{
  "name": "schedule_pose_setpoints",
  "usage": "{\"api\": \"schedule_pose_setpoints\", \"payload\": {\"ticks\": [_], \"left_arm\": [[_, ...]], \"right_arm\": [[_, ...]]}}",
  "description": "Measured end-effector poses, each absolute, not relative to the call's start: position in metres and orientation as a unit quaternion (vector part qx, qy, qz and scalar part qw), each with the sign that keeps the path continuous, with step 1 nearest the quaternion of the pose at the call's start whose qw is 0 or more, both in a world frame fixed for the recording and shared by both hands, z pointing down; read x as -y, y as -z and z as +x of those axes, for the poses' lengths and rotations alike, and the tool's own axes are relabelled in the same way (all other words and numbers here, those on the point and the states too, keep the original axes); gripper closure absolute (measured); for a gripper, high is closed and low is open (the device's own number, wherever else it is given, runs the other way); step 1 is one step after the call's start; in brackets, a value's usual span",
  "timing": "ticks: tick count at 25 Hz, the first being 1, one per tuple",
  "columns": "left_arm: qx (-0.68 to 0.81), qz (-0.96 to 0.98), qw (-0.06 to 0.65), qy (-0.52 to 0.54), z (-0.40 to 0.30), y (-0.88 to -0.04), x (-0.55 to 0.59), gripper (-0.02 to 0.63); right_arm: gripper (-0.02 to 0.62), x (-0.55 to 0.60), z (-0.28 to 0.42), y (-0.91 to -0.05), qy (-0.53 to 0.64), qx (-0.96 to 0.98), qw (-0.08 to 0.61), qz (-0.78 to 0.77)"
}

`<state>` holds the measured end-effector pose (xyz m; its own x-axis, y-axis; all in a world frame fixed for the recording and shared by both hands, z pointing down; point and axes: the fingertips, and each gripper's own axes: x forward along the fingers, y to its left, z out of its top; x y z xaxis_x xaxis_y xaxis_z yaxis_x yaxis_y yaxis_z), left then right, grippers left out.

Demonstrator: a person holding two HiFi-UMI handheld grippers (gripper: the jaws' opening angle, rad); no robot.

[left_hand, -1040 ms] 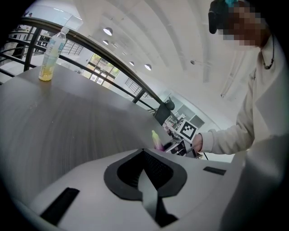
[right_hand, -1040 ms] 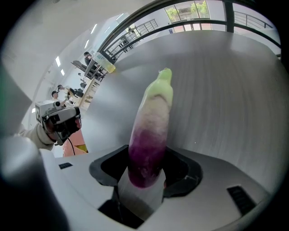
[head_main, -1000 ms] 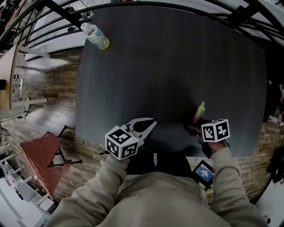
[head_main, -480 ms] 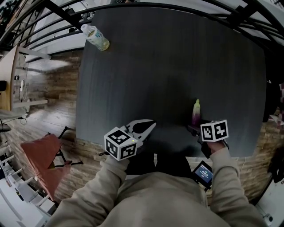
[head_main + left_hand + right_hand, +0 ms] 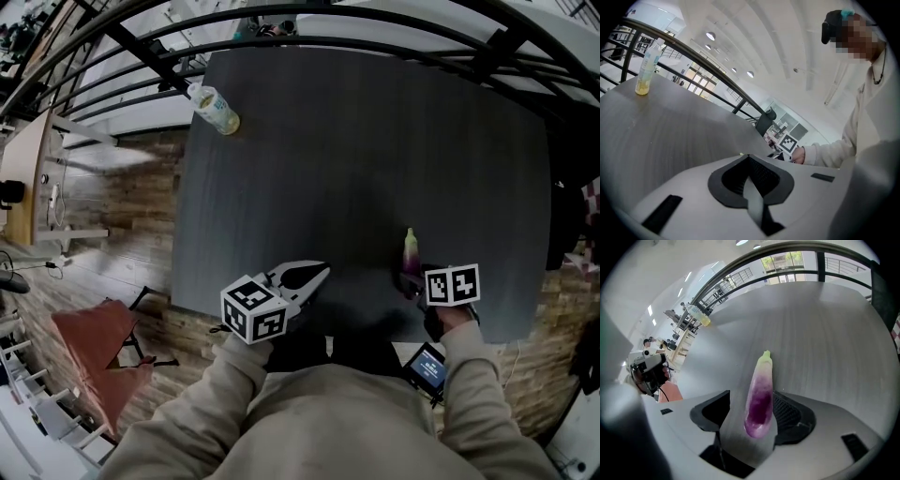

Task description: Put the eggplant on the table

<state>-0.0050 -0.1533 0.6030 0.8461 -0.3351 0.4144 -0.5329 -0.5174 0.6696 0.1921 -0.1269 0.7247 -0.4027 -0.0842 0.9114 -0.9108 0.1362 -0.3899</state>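
The right gripper [image 5: 751,393] has just been opening its jaws, and they now stand wide. The slim purple eggplant with a pale green tip [image 5: 761,376] lies between them on the dark grey wooden table [image 5: 825,333], pads off it. The release looks finished. The next move calls for lifting straight clear without nudging it. Off to its left hangs the left gripper [image 5: 747,156], tips together on nothing. Far beyond stands a clear plastic bottle [image 5: 699,315].

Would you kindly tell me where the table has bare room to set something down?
The whole middle and far right of the table are bare, from the bottle at the far left corner to the eggplant. Only the near right edge is crowded, around the eggplant.
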Motion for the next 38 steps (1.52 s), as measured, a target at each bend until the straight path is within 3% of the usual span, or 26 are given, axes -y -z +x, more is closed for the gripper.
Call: {"api": "schedule_pose_setpoints", "payload": {"ticks": [5, 11, 15, 19, 21, 31, 38], "left_arm": [[0.251, 0.876, 0.396, -0.113, -0.006, -0.569, 0.160, 0.601], [0.230, 0.905, 0.357, -0.025, 0.001, -0.481, 0.199, 0.601], [0.203, 0.931, 0.303, 0.005, 0.021, -0.416, 0.213, 0.601], [0.183, 0.949, 0.255, 0.017, 0.045, -0.369, 0.215, 0.601], [0.175, 0.957, 0.231, 0.023, 0.049, -0.347, 0.216, 0.601], [0.150, 0.975, 0.158, 0.040, 0.058, -0.288, 0.207, 0.601], [0.148, 0.976, 0.151, 0.060, 0.055, -0.270, 0.198, 0.601]], "right_arm": [[0.318, 0.129, 0.200, -0.688, -0.524, 0.658, 0.364, 0.401], [0.321, 0.177, 0.179, -0.592, -0.506, 0.730, 0.212, 0.407], [0.390, 0.204, 0.173, -0.495, -0.427, 0.800, 0.121, 0.404], [0.521, 0.216, 0.185, -0.410, -0.367, 0.837, 0.026, 0.405], [0.551, 0.217, 0.185, -0.376, -0.339, 0.851, -0.010, 0.402], [0.581, 0.193, 0.159, -0.271, -0.239, 0.896, -0.086, 0.364], [0.581, 0.182, 0.135, -0.247, -0.193, 0.917, -0.055, 0.346]]}}
